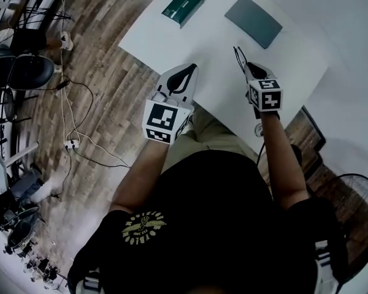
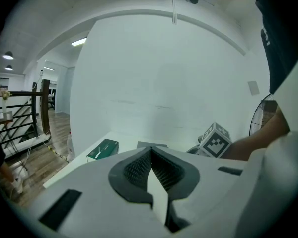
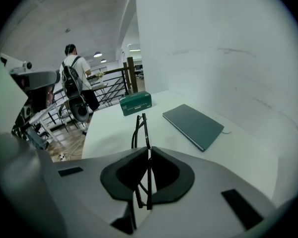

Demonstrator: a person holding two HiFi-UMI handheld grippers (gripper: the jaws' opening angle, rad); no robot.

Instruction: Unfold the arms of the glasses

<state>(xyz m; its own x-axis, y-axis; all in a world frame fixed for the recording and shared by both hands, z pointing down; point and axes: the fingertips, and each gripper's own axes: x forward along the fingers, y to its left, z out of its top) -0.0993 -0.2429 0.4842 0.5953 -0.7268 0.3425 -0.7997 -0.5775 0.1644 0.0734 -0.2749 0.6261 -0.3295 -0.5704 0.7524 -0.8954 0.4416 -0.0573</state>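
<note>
Over the near edge of the white bench [image 1: 214, 41], the person held both tools side by side, with the left tongs [image 1: 189, 71] near the bench's corner and the right tongs [image 1: 248, 67] further along the same edge. The left tongs were closed tip to tip with nothing between them, their ribbed dark pads meeting in a single seam. The right tongs were clamped on the dark-framed glasses [image 1: 239, 58], which ran through the gap between the pads and stuck out past the tips, over the bench top. Seen edge-on from the right gripper view, the glasses showed only as thin dark lines lying close together, so I could not tell how the arms lay. Beyond the glasses, toward the far side of the bench, a green box [image 1: 183, 5] and a flat dark grey notebook [image 1: 253, 21] lay apart from each other, both well clear of the tongs.
</note>
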